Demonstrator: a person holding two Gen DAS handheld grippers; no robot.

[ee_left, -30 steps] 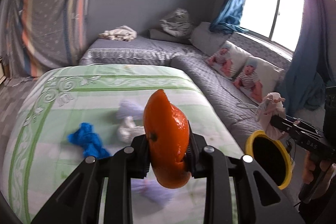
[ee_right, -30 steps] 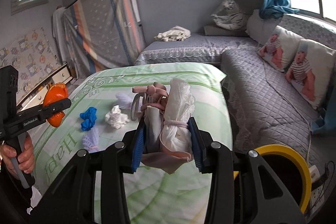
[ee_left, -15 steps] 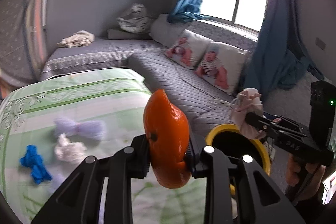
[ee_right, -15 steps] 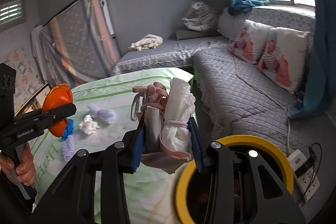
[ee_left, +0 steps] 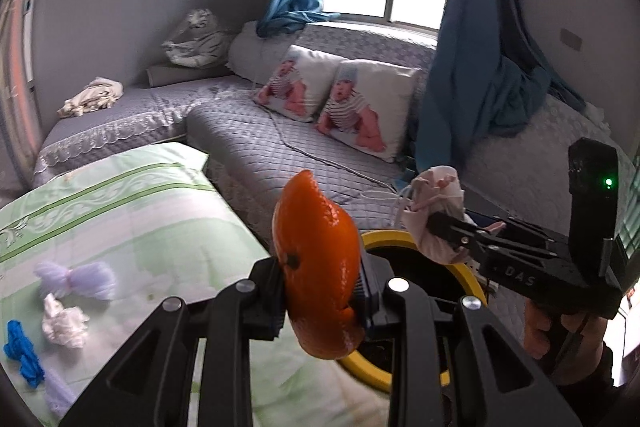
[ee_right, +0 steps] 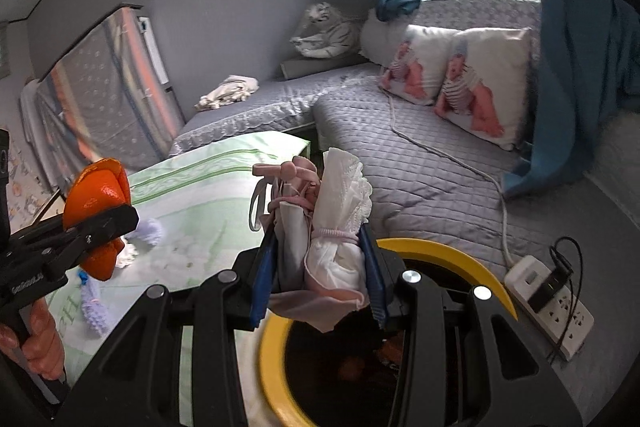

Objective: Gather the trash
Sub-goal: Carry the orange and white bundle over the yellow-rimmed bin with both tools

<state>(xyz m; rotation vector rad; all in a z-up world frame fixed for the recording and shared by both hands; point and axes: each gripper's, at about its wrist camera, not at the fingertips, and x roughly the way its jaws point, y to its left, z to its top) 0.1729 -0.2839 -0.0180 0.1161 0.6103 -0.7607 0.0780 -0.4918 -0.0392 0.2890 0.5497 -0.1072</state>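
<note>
While the left gripper (ee_left: pixel 320 291) clamps an orange peel (ee_left: pixel 318 267) and the right gripper (ee_right: pixel 320 279) pinches a pink-and-white wad (ee_right: pixel 332 227) (tissue, seemingly), the yellow-rimmed bin (ee_right: pixel 460 259) opens at 5 o'clock of the right load, nearer than the left.

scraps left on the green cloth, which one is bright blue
The blue scrap at the cloth's near left edge in the left wrist view. The crumpled white wad and the pale lilac bundle lie beyond it.

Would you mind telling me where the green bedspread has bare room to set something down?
The green bedspread is bare from the scraps up to its far edge by the grey sofa. Its near left is crowded: lilac puff, white wad, blue scrap.
</note>
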